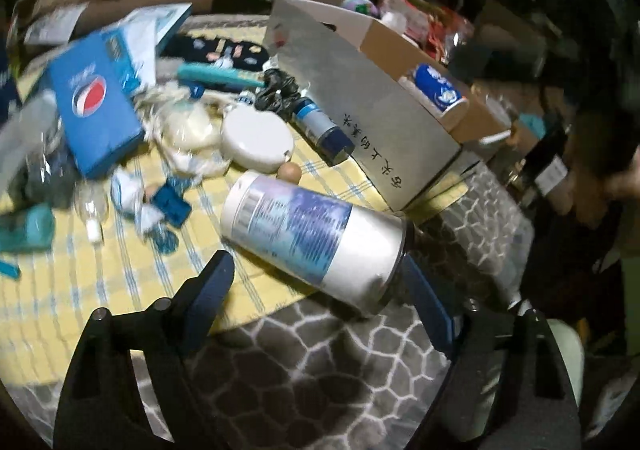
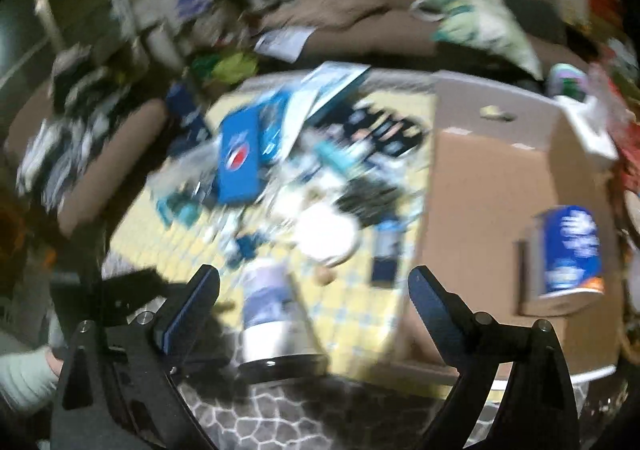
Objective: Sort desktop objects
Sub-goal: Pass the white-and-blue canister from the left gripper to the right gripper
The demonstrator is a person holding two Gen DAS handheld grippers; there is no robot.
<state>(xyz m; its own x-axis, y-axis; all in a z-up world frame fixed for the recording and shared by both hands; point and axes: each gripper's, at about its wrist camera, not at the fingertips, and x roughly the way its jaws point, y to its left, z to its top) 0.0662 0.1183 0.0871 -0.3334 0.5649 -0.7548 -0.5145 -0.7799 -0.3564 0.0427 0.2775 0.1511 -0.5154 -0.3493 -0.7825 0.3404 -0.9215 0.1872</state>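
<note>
A white canister (image 1: 312,234) with a blue label and a black lid lies on its side on the yellow checked cloth (image 1: 52,290), between the fingers of my open left gripper (image 1: 316,262). The right finger touches its lid end; the left finger is apart from it. The canister also shows in the blurred right wrist view (image 2: 268,314), just beyond my open, empty right gripper (image 2: 314,282). A cardboard box (image 1: 384,129) stands to the right with a blue and white cup (image 1: 440,89) inside; the box (image 2: 480,185) and cup (image 2: 572,250) also show in the right wrist view.
The cloth holds a blue Pepsi box (image 1: 96,105), a round white case (image 1: 258,139), a blue tube (image 1: 320,125), a small egg-like ball (image 1: 289,171), black cord, bags and small blue items. A grey patterned rug (image 1: 320,362) lies below. A brown sofa (image 2: 360,29) stands behind.
</note>
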